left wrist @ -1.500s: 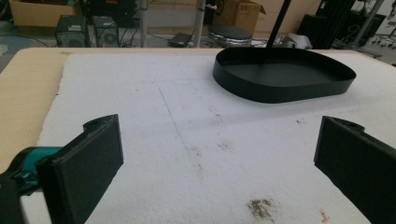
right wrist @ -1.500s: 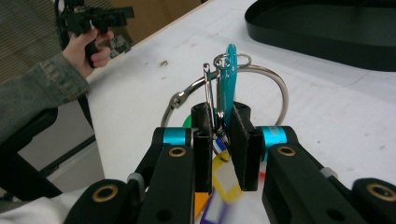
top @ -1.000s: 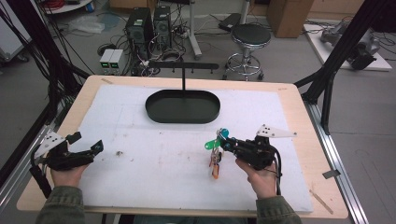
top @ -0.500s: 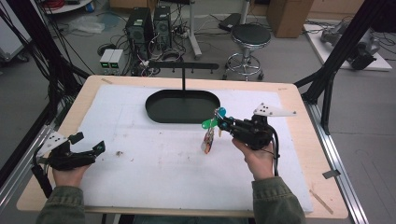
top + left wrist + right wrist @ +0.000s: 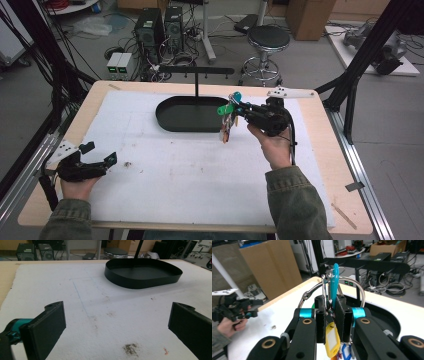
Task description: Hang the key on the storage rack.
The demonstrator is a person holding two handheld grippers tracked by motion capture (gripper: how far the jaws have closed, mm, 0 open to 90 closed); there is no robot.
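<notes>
A bunch of keys and tags on metal rings (image 5: 227, 121) hangs from my right gripper (image 5: 239, 111), which is shut on it and held in the air over the right end of the black oval tray (image 5: 165, 120). In the right gripper view the jaws of my right gripper (image 5: 330, 312) clamp the rings, with a teal tag (image 5: 335, 277) standing up and a yellow tag (image 5: 332, 337) hanging below. A black post with a pegged crossbar (image 5: 197, 71) rises from the tray. My left gripper (image 5: 99, 152) rests open on the white mat at the near left, with nothing between its jaws (image 5: 117, 325).
The tray's wall (image 5: 140, 283) lies ahead and to the right of the left gripper. A white mat (image 5: 190, 170) covers the wooden table, with small dirt specks (image 5: 130, 349) near the left gripper. Black frame posts flank the table, and a stool (image 5: 267, 37) stands behind it.
My right gripper has risen and moved away from the person toward the tray's right end, carrying the key bunch. The left gripper has stayed where it was.
</notes>
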